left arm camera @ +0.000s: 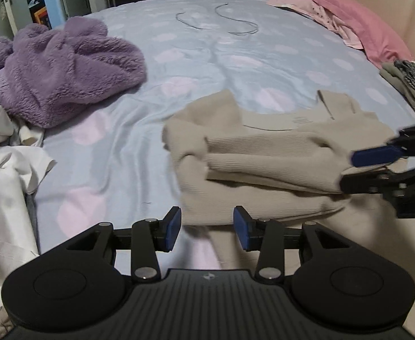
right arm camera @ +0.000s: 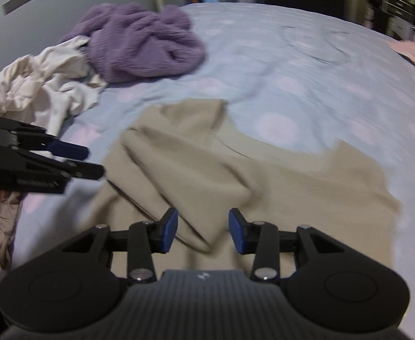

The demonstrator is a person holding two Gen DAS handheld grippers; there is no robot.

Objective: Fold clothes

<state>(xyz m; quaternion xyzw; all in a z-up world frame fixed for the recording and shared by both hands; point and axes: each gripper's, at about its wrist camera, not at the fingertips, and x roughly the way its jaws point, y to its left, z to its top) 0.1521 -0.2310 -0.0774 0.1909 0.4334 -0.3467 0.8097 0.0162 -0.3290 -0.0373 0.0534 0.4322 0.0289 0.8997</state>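
Now | beige sweater [left arm camera: 264, 153] lies partly folded on bed [left arm camera: 207, 56] | left claw [left arm camera: 207, 228] spread, empty, at its near hem | right claw [right arm camera: 202, 231] spread, empty, over it | purple fleece [left arm camera: 57, 70] well apart.

Bed [left arm camera: 207, 56]: pale blue cover with pink dots, rumpled.
At 5 o'clock: beige ribbed sweater [left arm camera: 264, 153], partly folded.
At 9 o'clock: purple fleece [left arm camera: 60, 68], white garments [left arm camera: 6, 147].
At 12 o'clock: thin cord [left arm camera: 235, 22].
At 2 o'clock: pink pillow [left arm camera: 357, 19], folded stack [left arm camera: 408, 85].
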